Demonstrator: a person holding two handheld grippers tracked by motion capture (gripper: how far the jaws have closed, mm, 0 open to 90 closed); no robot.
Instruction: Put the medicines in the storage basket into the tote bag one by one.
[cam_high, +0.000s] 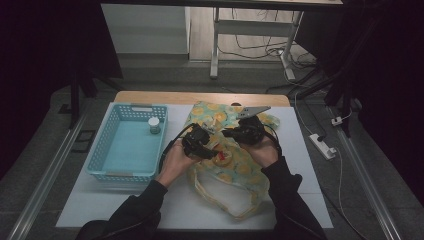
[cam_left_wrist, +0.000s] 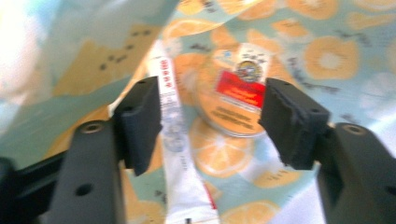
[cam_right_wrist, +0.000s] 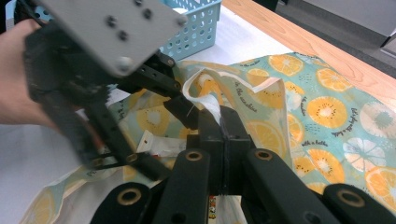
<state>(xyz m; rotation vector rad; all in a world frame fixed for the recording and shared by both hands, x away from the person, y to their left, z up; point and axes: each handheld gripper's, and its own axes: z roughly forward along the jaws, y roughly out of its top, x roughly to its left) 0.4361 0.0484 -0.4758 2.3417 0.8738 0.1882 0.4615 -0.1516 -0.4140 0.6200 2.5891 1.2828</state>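
Orange-slice print covers the pale teal cloth bag (cam_high: 235, 165), which lies crumpled on the white table top (cam_high: 310, 165) to the right of the basket, its mouth pulled open between the two grippers. Inside it, the left gripper view shows a round flat tin (cam_left_wrist: 233, 100) with a red label lying on the printed fabric, and beside it a long white packet (cam_left_wrist: 180, 154) with red lettering.

In that view the left gripper (cam_left_wrist: 212, 123) has its jaws apart, one on each side of the tin and packet, the pads pressing on neither; whether one pad brushes the packet cannot be told. In the high view it sits at the bag's left edge, in the person's left hand (cam_high: 175, 160).

The right gripper (cam_right_wrist: 219, 123) has its jaws pressed together on the bag's white-lined rim, a fold of it rising out between the pads.

Left of the bag stands a light blue perforated basket (cam_high: 107, 145) with a small white-lidded jar (cam_high: 154, 125) in its far right corner.
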